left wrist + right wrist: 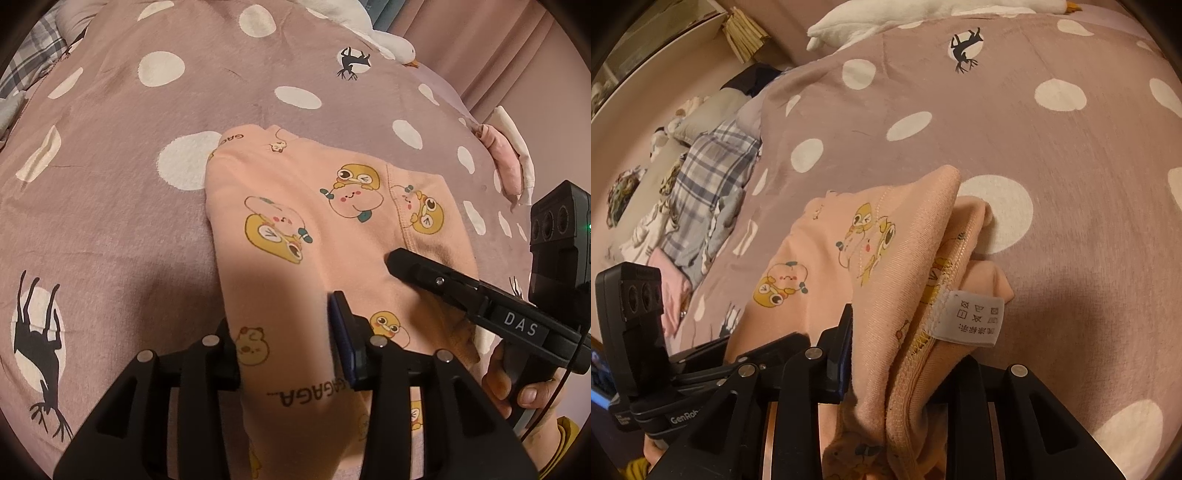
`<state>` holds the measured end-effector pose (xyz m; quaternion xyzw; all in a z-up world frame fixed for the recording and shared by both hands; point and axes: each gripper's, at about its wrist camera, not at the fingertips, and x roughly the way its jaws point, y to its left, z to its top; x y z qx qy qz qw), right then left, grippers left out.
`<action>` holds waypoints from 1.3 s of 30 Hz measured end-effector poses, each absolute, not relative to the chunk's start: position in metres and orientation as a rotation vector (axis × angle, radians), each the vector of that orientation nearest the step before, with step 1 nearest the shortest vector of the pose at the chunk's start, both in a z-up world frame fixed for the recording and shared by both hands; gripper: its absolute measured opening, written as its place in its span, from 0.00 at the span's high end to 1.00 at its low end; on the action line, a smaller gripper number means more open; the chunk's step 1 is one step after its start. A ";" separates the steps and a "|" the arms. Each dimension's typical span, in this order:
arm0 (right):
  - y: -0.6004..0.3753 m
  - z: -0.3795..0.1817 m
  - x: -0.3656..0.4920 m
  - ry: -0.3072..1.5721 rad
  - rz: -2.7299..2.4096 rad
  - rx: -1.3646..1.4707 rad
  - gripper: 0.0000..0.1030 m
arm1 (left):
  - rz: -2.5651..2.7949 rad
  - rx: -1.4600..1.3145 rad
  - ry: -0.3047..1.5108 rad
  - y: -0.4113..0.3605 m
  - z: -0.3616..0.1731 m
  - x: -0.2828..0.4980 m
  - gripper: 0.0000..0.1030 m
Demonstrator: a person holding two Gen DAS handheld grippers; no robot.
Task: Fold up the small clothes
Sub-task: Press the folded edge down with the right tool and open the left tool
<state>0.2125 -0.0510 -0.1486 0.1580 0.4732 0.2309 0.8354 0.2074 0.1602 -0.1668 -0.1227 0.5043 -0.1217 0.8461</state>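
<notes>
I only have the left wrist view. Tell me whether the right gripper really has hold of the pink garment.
Observer: Yes. In the right wrist view the right gripper is shut on a bunched, upstanding fold of the pink garment.
Operator: Say what shows on that fold.
Observer: A white care label hangs from the stitched seam on the fold's right side, facing the camera.
</notes>
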 end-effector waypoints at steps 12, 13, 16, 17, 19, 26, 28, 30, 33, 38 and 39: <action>-0.056 -0.152 0.213 1.014 0.494 0.367 0.75 | -0.240 -0.263 1.077 0.164 -0.168 0.208 0.54; -0.056 -0.152 0.214 1.015 0.494 0.369 0.75 | -0.239 -0.265 1.078 0.164 -0.168 0.208 0.54; -0.057 -0.152 0.213 1.016 0.492 0.375 0.75 | -0.233 -0.261 1.078 0.164 -0.168 0.206 0.53; -0.057 -0.153 0.213 1.018 0.491 0.377 0.75 | -0.232 -0.258 1.079 0.164 -0.167 0.206 0.53; -0.058 -0.153 0.213 1.020 0.491 0.383 0.75 | -0.228 -0.259 1.081 0.164 -0.167 0.205 0.53; -0.064 -0.155 0.213 1.031 0.489 0.418 0.73 | -0.215 -0.256 1.087 0.164 -0.166 0.202 0.50; -0.065 -0.155 0.213 1.031 0.490 0.423 0.73 | -0.213 -0.253 1.088 0.164 -0.166 0.203 0.49; -0.067 -0.155 0.212 1.033 0.489 0.428 0.72 | -0.210 -0.253 1.090 0.164 -0.166 0.203 0.49; -0.069 -0.156 0.212 1.036 0.487 0.438 0.71 | -0.211 -0.252 1.090 0.165 -0.166 0.203 0.48; -0.071 -0.155 0.212 1.037 0.482 0.436 0.71 | -0.210 -0.251 1.089 0.165 -0.166 0.203 0.48; -0.072 -0.155 0.212 1.036 0.482 0.437 0.71 | -0.209 -0.251 1.090 0.165 -0.166 0.203 0.48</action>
